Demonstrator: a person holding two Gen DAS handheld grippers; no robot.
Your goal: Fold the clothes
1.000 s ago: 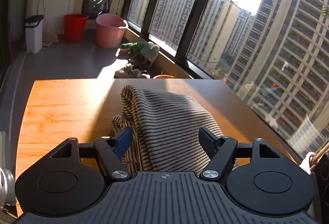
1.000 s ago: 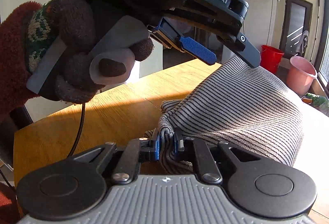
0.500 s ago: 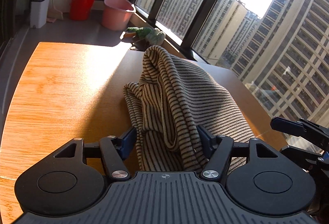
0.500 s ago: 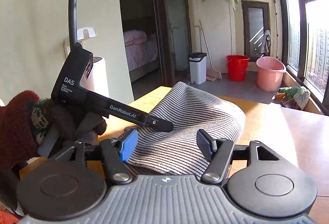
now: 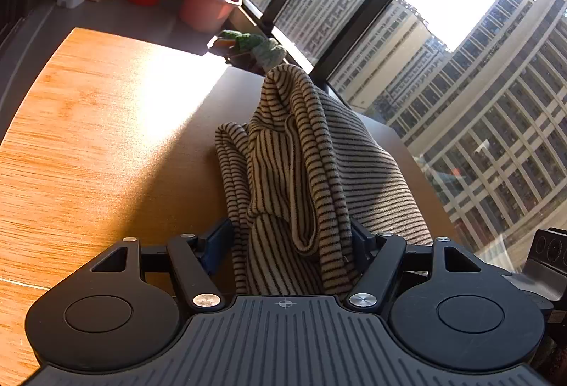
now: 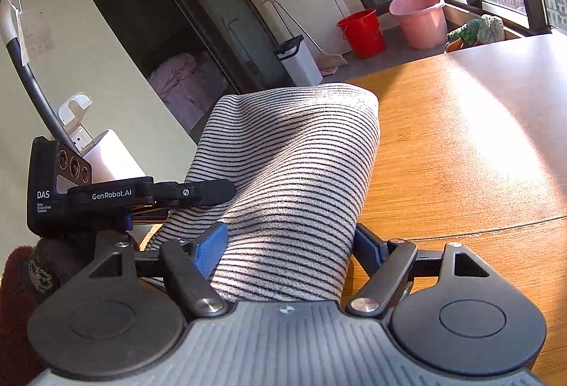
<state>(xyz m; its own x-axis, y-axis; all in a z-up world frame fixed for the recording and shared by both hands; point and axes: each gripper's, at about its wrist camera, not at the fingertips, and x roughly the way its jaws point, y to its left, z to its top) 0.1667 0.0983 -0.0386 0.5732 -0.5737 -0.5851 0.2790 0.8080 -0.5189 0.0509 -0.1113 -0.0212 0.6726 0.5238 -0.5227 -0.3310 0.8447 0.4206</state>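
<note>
A black-and-cream striped knit garment (image 5: pixel 319 155) lies bunched in a tall hump on the wooden table (image 5: pixel 88 138). My left gripper (image 5: pixel 290 240) has a thick bundle of it filling the gap between its wide-set jaws, which are easing open. In the right wrist view the garment (image 6: pixel 294 155) shows as a smooth striped fold. My right gripper (image 6: pixel 290 240) straddles its near end with jaws wide and closing. Its pads sit beside the cloth without pinching it. One finger (image 6: pixel 209 191) of the left gripper lies against the cloth, held by a hand in a dark red knit glove (image 6: pixel 21 279).
Sunlit bare tabletop (image 6: pixel 460 155) stretches beside the garment. On the floor beyond stand a pink bucket (image 6: pixel 418 19), a red bucket (image 6: pixel 361 31) and a white bin (image 6: pixel 297 61). Large windows (image 5: pixel 460 67) run along the table's far side.
My right gripper let go of the garment's edge, opened wide and now straddles the fold. The left gripper sank and rolled with the bundle between its jaws.
</note>
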